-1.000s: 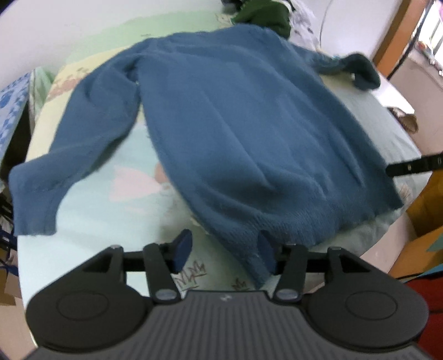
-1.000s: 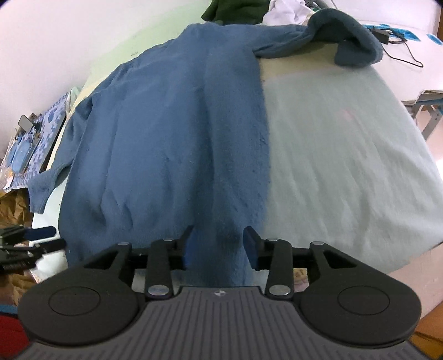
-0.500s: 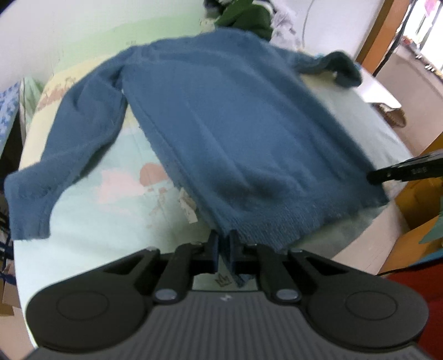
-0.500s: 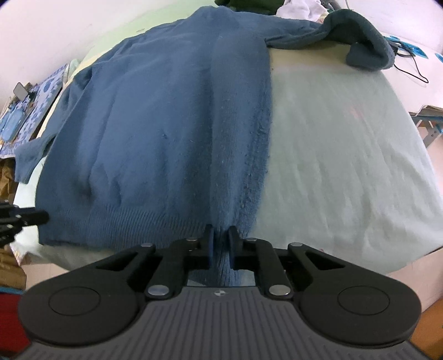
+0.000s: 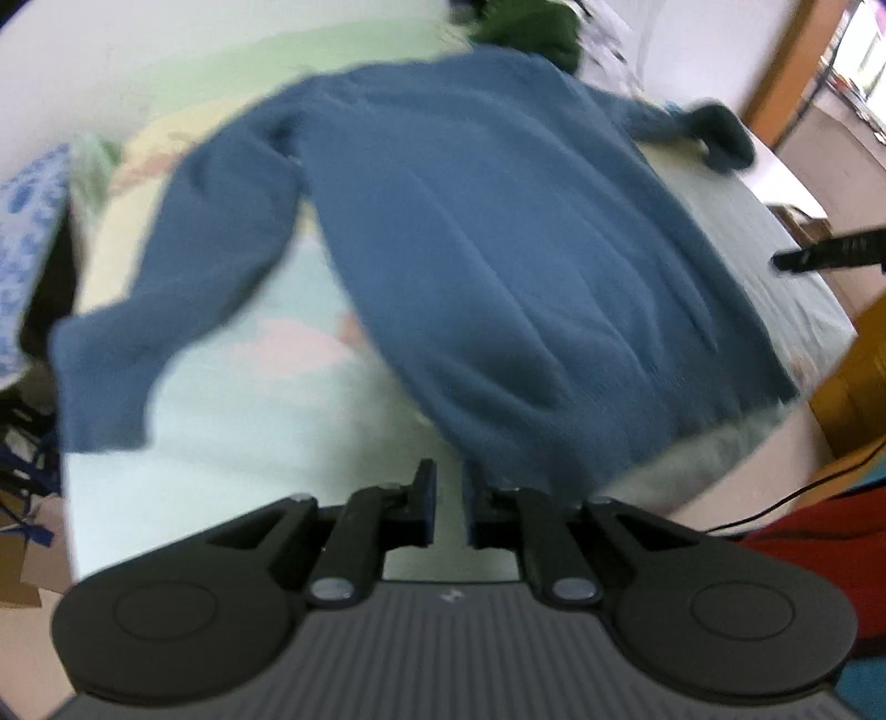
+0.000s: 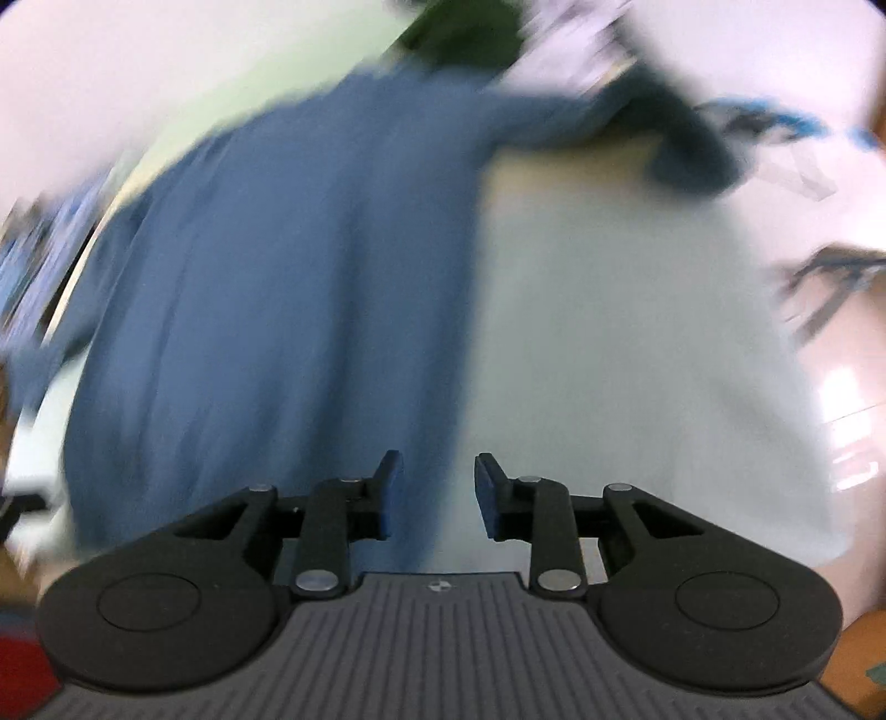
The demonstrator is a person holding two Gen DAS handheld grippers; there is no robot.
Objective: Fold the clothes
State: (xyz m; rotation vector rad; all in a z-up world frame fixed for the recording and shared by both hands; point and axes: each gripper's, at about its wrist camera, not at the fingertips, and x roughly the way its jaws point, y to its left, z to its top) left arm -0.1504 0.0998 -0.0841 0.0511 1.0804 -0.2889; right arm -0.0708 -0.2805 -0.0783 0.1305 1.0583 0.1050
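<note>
A blue knit sweater (image 5: 498, 266) lies spread flat on the bed, neck far away, hem toward me. Its left sleeve (image 5: 166, 310) runs out over the sheet. The far right sleeve's cuff (image 5: 720, 138) is bunched. My left gripper (image 5: 449, 498) hovers just off the hem's left corner, its jaws parted by a narrow gap with only pale sheet showing between them. In the heavily blurred right wrist view, my right gripper (image 6: 437, 487) stands open over the sweater's (image 6: 277, 304) right hem corner, holding nothing. The right gripper's tip (image 5: 819, 255) shows in the left wrist view.
The bed sheet (image 5: 249, 443) is pale with a faded print, and its right half (image 6: 609, 332) is bare. A dark green garment (image 5: 526, 27) is heaped at the bed's far end. A wooden piece of furniture (image 5: 853, 376) and a red object (image 5: 819, 531) stand at right.
Both grippers were shut on the hem corners half a second ago. They have now let go and pulled back, the right one opening wide. The sweater lies smoother, closer to the bed's near edge.
</note>
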